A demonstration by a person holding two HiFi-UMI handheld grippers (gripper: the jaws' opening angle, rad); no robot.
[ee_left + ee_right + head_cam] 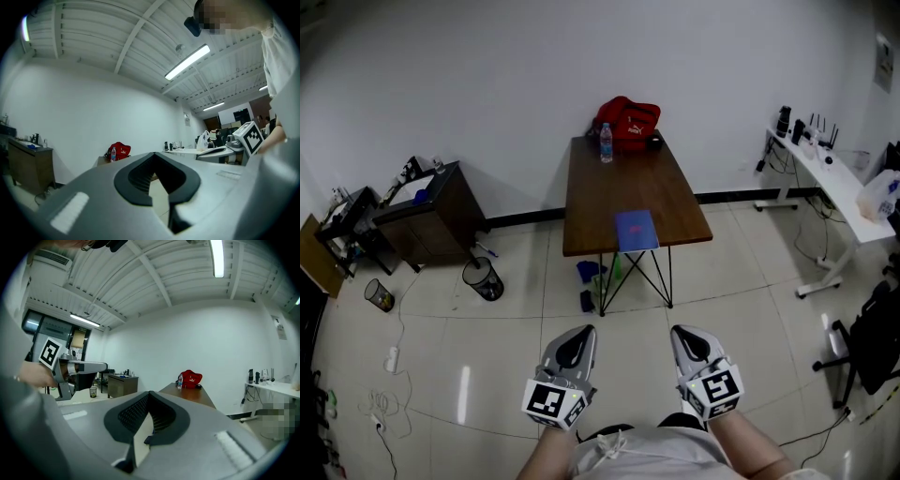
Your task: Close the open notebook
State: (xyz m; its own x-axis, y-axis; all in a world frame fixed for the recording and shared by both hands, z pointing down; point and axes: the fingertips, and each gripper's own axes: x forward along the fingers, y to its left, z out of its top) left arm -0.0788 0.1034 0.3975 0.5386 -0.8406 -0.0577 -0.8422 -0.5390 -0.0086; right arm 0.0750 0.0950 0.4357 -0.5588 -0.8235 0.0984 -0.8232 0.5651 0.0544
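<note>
A blue notebook (636,230) lies flat near the front edge of a brown table (591,202) across the room; it shows as one blue rectangle. Both grippers are held close to the person's body, well short of the table. My left gripper (578,331) is shut with nothing in it, and its jaws (154,155) meet at the tips. My right gripper (682,331) points level toward the table (199,397), its jaws (150,393) together and empty. The notebook is hidden in both gripper views.
A red bag (628,120) and a water bottle (606,142) stand at the table's far end. A dark cabinet (431,211) and a black bin (483,278) are at the left. A white desk (834,187) and a chair (872,337) are at the right. Tiled floor lies between me and the table.
</note>
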